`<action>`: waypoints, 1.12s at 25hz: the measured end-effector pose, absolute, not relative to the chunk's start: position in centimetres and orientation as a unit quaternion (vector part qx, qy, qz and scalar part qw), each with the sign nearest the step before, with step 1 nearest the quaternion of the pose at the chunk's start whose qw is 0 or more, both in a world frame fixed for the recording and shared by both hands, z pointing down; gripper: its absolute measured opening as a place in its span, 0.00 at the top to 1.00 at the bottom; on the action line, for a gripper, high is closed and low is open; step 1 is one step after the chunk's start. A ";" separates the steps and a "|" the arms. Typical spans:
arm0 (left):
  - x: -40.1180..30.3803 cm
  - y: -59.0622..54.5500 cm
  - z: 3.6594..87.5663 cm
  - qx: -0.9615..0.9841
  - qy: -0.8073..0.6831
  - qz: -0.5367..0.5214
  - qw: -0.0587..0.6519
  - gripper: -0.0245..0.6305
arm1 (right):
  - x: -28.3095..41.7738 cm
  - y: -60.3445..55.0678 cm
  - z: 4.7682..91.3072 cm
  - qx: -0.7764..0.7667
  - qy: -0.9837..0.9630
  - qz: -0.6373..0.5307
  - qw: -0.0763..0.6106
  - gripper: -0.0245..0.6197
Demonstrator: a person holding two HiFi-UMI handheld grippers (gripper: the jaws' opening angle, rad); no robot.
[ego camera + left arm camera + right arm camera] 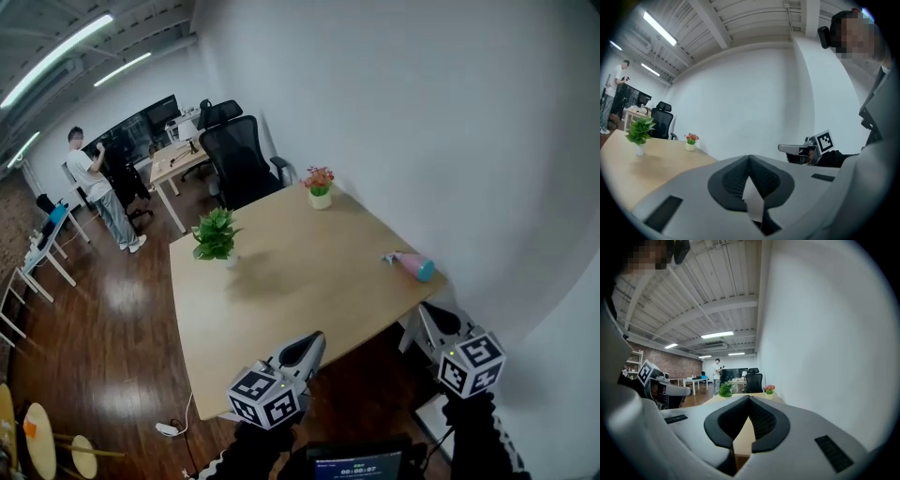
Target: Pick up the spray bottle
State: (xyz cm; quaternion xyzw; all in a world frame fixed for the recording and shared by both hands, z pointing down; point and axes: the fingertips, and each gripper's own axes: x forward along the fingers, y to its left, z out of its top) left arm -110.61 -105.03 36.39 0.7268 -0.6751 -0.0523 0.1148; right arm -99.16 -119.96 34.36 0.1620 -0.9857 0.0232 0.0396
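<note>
The spray bottle (411, 265), pink with a blue end, lies on its side on the wooden table (300, 281), close to the table's right edge. Both grippers hang level in front of the table's near edge, off the top and apart from the bottle. In the head view my left gripper (314, 340) is at the bottom centre and my right gripper (427, 310) is at the bottom right, just short of the corner below the bottle. The left gripper (749, 158) has its jaws together with nothing between them. The right gripper (749, 398) is likewise shut and empty.
A green potted plant (217, 235) stands on the table's left part and a flower pot (319, 188) at its far corner. A black office chair (239, 161) sits behind the table. A person (98, 188) stands far left by a desk (174, 159). A white wall (450, 131) runs along the right.
</note>
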 end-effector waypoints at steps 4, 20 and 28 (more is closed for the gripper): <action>-115.3 -113.0 36.8 0.729 -0.671 -0.053 0.127 0.96 | -104.3 -127.4 35.2 0.162 -0.985 0.033 0.042 0.95; -140.4 -146.5 42.3 0.734 -0.650 -0.046 0.192 0.96 | -129.0 -159.5 41.3 0.148 -0.967 0.049 0.200 0.95; -141.5 -154.6 45.5 0.710 -0.657 -0.043 0.250 0.96 | -132.6 -167.6 46.9 0.087 -0.935 0.085 0.333 0.67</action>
